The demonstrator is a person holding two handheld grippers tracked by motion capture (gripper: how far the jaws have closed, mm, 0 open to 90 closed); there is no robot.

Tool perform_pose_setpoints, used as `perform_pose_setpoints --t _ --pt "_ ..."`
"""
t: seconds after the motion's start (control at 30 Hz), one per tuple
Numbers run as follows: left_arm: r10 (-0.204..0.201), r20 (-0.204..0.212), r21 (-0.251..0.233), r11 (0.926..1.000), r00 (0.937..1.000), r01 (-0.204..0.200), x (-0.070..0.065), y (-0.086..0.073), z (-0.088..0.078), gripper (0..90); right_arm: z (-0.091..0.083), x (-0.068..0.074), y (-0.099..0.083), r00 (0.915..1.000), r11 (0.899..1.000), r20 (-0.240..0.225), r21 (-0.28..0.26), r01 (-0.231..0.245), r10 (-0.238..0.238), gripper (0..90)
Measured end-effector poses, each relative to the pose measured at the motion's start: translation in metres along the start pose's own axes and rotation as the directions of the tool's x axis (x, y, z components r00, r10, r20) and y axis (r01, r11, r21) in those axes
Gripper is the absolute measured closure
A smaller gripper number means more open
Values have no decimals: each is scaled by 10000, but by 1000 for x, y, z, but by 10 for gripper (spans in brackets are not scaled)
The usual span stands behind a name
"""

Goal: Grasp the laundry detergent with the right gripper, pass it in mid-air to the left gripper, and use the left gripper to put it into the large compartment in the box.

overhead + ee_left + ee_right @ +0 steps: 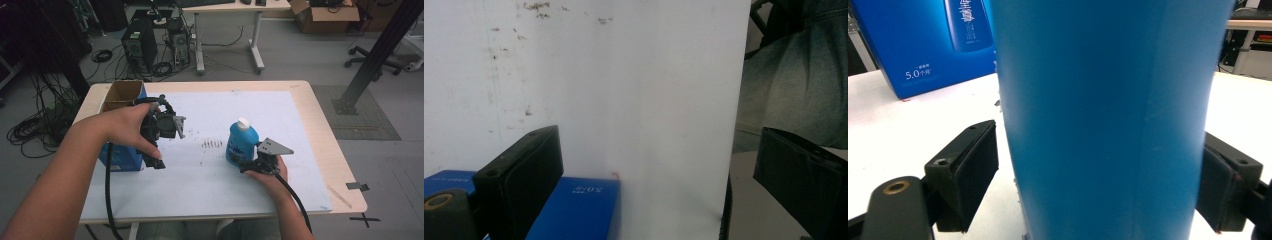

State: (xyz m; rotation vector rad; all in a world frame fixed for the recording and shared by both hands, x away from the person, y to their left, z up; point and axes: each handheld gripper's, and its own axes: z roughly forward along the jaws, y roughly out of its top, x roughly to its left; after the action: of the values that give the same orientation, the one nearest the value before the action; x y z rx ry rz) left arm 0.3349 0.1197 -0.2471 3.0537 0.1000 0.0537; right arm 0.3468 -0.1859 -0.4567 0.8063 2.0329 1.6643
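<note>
Bottle (1108, 115) top and base cut off in right gripper view; contact with right-side pad (1220, 192) unclear, small gap visible at left pad. Blue box (120, 155) mostly hidden behind left forearm.

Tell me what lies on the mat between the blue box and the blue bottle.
In the high view, nothing stands between the blue box and the blue bottle: just white mat with a patch of small dark marks.

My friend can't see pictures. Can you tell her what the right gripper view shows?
A tall blue bottle stands on a white table, between the two black jaws of the right gripper. One jaw touches it; the other has a small gap. A blue box stands behind.
</note>
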Motion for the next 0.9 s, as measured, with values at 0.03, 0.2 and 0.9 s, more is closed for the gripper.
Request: perform_pose_setpoints --t 0.03,0.2,0.9 --pt "-25 3 30 10000 10000 25 0 0 0 58 0 0 0 10000 10000 4 -43 -15 15 171" --pt "-34 -7 13 10000 10000 34 0 0 0 58 1 0 0 10000 10000 -47 -73 -8 8 185" --pt "-83 1 21 10000 10000 83 0 0 0 58 2 -1 0 9996 9993 -266 -363 127 -137 382"
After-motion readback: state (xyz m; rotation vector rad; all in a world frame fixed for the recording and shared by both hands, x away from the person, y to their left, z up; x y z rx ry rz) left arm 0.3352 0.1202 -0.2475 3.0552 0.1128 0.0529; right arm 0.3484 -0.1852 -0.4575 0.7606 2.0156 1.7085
